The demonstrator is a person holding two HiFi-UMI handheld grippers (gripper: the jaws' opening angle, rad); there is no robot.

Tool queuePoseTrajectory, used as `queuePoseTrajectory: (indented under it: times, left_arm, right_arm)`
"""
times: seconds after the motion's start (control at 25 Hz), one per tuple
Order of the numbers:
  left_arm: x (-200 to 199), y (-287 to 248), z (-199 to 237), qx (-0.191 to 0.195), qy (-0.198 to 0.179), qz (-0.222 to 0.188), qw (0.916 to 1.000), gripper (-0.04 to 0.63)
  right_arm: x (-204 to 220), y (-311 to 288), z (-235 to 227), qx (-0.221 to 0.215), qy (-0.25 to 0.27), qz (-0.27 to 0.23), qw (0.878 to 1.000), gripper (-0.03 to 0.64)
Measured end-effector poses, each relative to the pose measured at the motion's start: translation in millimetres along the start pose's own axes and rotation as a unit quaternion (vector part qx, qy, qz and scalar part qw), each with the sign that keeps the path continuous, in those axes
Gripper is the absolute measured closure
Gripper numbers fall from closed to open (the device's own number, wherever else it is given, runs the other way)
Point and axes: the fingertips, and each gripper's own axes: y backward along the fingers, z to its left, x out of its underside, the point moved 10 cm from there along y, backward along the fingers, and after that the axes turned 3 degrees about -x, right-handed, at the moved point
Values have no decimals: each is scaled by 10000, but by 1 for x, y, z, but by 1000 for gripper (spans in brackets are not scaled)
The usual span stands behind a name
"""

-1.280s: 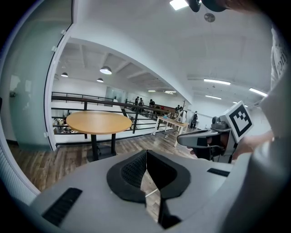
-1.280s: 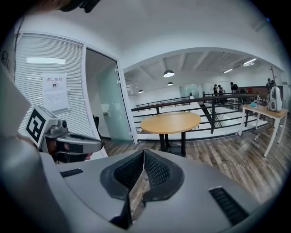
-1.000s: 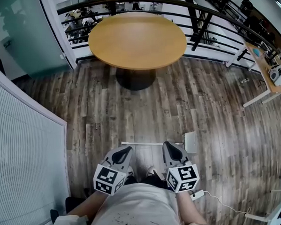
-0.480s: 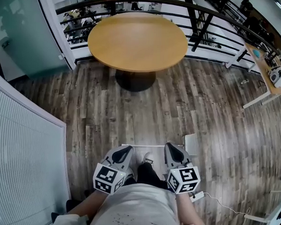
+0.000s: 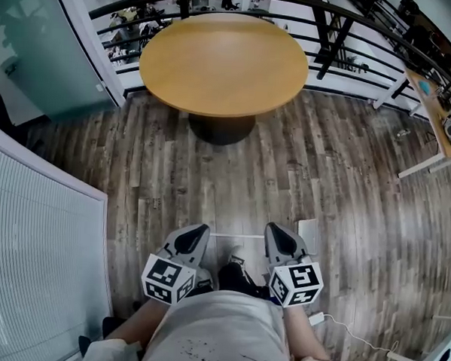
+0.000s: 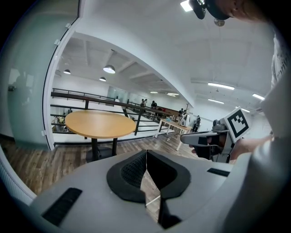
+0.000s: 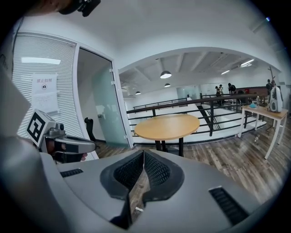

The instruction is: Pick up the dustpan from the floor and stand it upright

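Pressing together along their dark ribbed pads, the fingers (image 6: pixel 132 170) of the left gripper (image 6: pixel 146 152) hold nothing; only a sliver of floor shows through the gap below where they meet. The fingers (image 7: pixel 157 170) of the right gripper (image 7: pixel 143 153) are likewise closed against each other and empty. In the head view both grippers sit side by side close to the person's waist and point forward, each with its marker cube toward the body.

The dustpan (image 5: pixel 307 234) lies flat on the wooden floor (image 5: pixel 172 188), just ahead of the grippers. Its pale pan shows beside the right gripper's tip, on the outer side, and its thin white handle (image 5: pixel 241 236) runs across the boards between the two tips. Neither gripper has it. One shoe (image 5: pixel 236 256) shows between the grippers, just short of the handle.

Farther out stands a round table (image 5: pixel 224 59) with a bare wooden top on a dark base, and behind it runs a dark railing (image 5: pixel 339 27). A white desk (image 5: pixel 433 111) stands at the far right, a ribbed white wall panel (image 5: pixel 33 249) fills the left side, and a white cable (image 5: pixel 353 337) trails over the floor near the person's right arm.
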Motion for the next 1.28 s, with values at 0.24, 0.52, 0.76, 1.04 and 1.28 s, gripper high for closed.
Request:
queuePoseTrajectory:
  times: [0.24, 0.52, 0.76, 1.04, 1.28]
  left_arm:
    - [-19, -40, -15, -127, -159, -82, 9998, 571]
    - [-32, -67, -21, -300, -178, -174, 9992, 571]
    - [-25, -61, -5, -369, -130, -112, 9992, 571]
    - [-20, -62, 23, -193, -162, 163, 9995, 571]
    - [-3, -79, 48, -13, -277, 367, 9989, 571]
  right_arm:
    - [-11, -15, -44, -181, 47, 25, 9998, 589]
    - [-18, -29, -76, -426, 185, 121, 9988, 589]
    - [-11, -41, -71, -496, 162, 256, 9983, 589]
    - [-9, -57, -65, -368, 72, 287, 9989, 589]
    - [11, -80, -75, -386, 164, 484, 9979, 589]
